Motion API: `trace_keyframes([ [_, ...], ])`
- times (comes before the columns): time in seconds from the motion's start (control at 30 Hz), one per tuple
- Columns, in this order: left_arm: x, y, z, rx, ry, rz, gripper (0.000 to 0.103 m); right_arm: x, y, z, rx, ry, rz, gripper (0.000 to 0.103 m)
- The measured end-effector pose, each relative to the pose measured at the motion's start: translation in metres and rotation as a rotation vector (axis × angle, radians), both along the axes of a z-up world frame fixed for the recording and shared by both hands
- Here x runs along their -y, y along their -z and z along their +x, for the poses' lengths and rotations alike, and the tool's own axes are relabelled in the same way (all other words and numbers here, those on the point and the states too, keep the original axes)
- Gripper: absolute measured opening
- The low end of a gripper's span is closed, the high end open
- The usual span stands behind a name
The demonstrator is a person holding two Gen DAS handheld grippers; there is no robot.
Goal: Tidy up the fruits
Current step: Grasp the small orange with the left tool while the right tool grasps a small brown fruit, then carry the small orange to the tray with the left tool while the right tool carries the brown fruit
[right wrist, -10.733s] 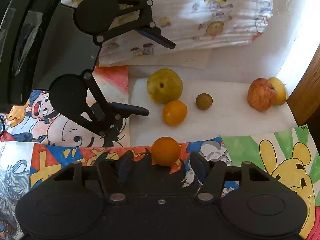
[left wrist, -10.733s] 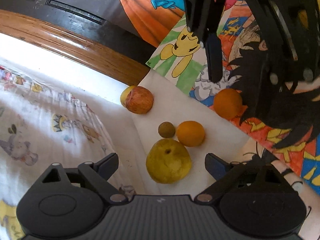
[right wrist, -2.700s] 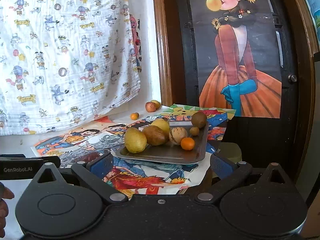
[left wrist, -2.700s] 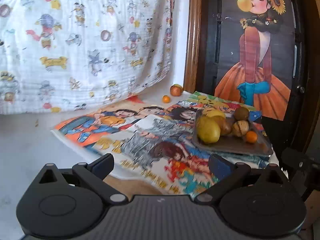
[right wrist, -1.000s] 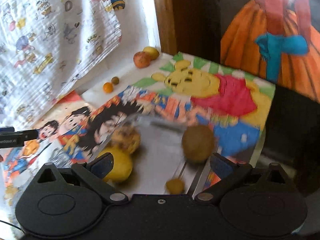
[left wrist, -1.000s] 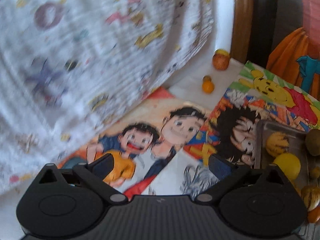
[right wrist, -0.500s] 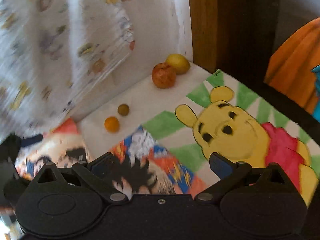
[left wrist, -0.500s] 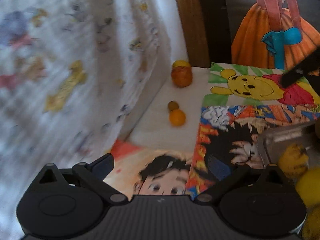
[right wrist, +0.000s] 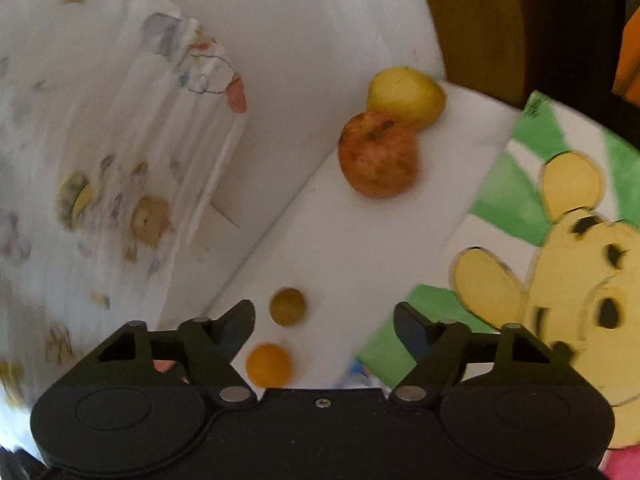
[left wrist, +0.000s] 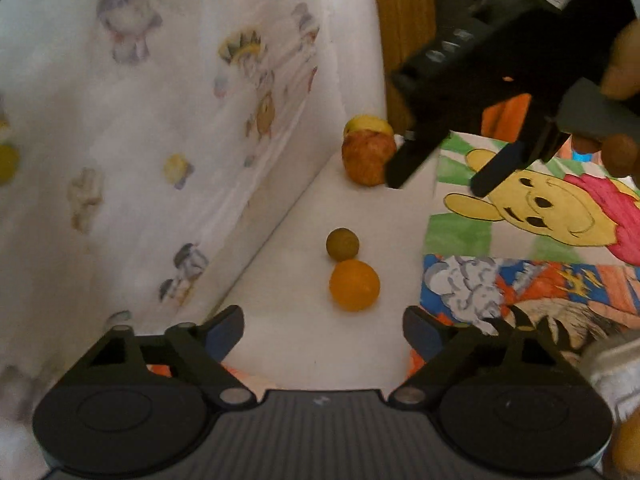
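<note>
A small orange (left wrist: 354, 285) and a small olive-brown fruit (left wrist: 342, 243) lie on the white surface just ahead of my open, empty left gripper (left wrist: 323, 328). Farther back in the corner sit a red apple (left wrist: 367, 157) and a yellow fruit (left wrist: 368, 124). My right gripper (left wrist: 438, 178) shows in the left wrist view, open, next to the apple. In the right wrist view the apple (right wrist: 378, 154) and yellow fruit (right wrist: 405, 95) lie ahead of the open right gripper (right wrist: 324, 322), with the olive fruit (right wrist: 287, 306) and orange (right wrist: 268, 365) close between its fingers.
A cartoon-print cloth (left wrist: 140, 140) hangs on the wall at the left. A Winnie-the-Pooh drawing (left wrist: 536, 208) and other cartoon sheets cover the table at the right. A wooden frame (left wrist: 400, 20) stands behind the corner. The grey tray's edge (left wrist: 612, 360) shows at lower right.
Both grippers have moved forward into the corner, closer to the loose fruits. The right gripper has come into the left wrist view beside the apple. The tray has slid almost out of view.
</note>
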State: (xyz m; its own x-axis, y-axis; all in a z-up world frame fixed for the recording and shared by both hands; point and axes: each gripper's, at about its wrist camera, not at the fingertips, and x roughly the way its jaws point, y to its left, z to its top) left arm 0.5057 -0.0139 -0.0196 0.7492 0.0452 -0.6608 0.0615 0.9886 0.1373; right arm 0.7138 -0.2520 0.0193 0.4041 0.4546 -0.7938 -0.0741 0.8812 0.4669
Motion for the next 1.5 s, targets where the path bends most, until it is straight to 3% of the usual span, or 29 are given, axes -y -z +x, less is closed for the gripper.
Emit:
trace_keyframes([
  [0.43,-0.004,0.01,0.029,-0.011,-0.036,-0.092,0.072,-0.032,0.021,0.028,-0.065,-0.031,0.03,0.052],
  [0.87,-0.01,0.016,0.044,-0.035,-0.075,-0.207,0.036,-0.039,0.029,0.029,-0.075,-0.033,0.05,0.035],
  [1.1,-0.014,0.011,0.043,-0.04,-0.103,-0.231,0.035,-0.033,0.038,0.028,-0.066,-0.038,0.085,0.023],
  [1.5,-0.034,0.001,0.027,-0.078,-0.199,-0.193,0.035,-0.043,0.041,0.028,-0.069,-0.048,0.059,0.026],
])
